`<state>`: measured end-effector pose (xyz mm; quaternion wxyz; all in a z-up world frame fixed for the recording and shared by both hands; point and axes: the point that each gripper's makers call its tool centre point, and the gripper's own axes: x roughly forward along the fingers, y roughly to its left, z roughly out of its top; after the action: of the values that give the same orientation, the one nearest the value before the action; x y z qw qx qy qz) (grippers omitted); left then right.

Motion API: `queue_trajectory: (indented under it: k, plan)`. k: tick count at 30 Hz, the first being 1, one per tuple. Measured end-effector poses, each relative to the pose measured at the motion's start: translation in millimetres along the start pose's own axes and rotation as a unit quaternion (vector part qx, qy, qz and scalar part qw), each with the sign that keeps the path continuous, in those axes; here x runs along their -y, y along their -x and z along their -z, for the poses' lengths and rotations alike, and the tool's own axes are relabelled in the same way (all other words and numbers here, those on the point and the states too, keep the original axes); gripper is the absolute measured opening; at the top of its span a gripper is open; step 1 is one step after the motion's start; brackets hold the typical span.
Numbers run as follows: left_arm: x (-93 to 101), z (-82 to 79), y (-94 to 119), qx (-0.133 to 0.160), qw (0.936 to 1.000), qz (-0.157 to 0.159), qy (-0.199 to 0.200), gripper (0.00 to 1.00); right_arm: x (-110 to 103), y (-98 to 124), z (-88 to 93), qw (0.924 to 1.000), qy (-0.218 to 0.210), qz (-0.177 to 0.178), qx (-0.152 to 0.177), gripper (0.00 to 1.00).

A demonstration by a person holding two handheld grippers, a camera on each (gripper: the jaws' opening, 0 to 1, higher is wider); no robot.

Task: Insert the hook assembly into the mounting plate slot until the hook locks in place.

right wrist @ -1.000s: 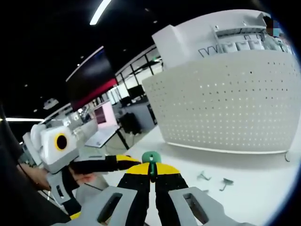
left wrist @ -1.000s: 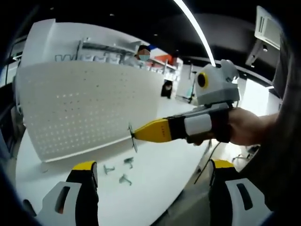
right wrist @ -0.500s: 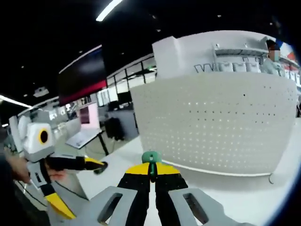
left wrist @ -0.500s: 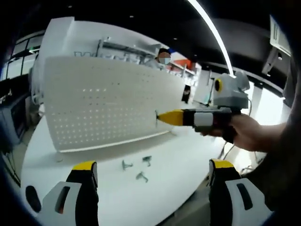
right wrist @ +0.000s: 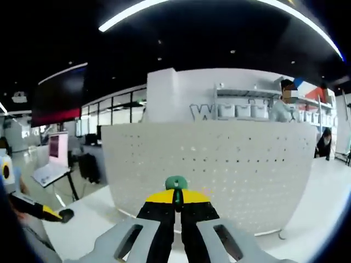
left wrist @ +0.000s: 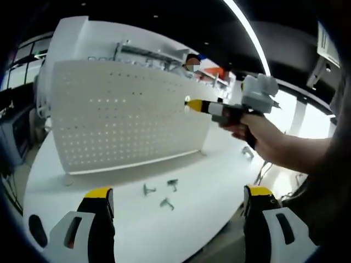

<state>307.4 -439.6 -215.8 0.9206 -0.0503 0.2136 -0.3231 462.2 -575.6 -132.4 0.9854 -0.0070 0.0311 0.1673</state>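
In the left gripper view, the white perforated mounting plate (left wrist: 123, 118) stands upright on the white table (left wrist: 203, 186), filling the left and middle of the scene. On the table just in front of it lie three spare metal hooks (left wrist: 160, 193), loose and near one another. The left gripper (left wrist: 175, 205) hangs low and near, well back from the plate, its jaws spread wide with nothing between them. Further right, the right gripper (left wrist: 189, 104) is raised in a person's hand (left wrist: 258, 137), its yellow tips pointing at the upper right part of the plate, close to its face; whether they touch it cannot be told.

In the right gripper view, the mounting plate (right wrist: 211, 170) faces the camera squarely. The right gripper (right wrist: 176, 198) has its jaws pressed together on the hook assembly (right wrist: 176, 183), of which a green rounded part rises above the tips.

The step in hand looks like the approach: the hook is carried up to the plate, not yet seated. The next move calls for lining the hook's prongs up with a pair of holes, pushing in, then pressing down until it catches.

The hook's prongs are hidden behind the jaws, and in the left gripper view the hook itself is too small to make out.
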Motion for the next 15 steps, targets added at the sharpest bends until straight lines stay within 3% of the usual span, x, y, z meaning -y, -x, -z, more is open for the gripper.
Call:
queue_trajectory:
  k: [15]
  plan:
    - [-21.1, -7.0, 6, 0.011, 0.9996, -0.025, 0.012, 1.00, 46, -36, -29.9, 0.9976, -0.014, 0.059, 0.033, 0.00]
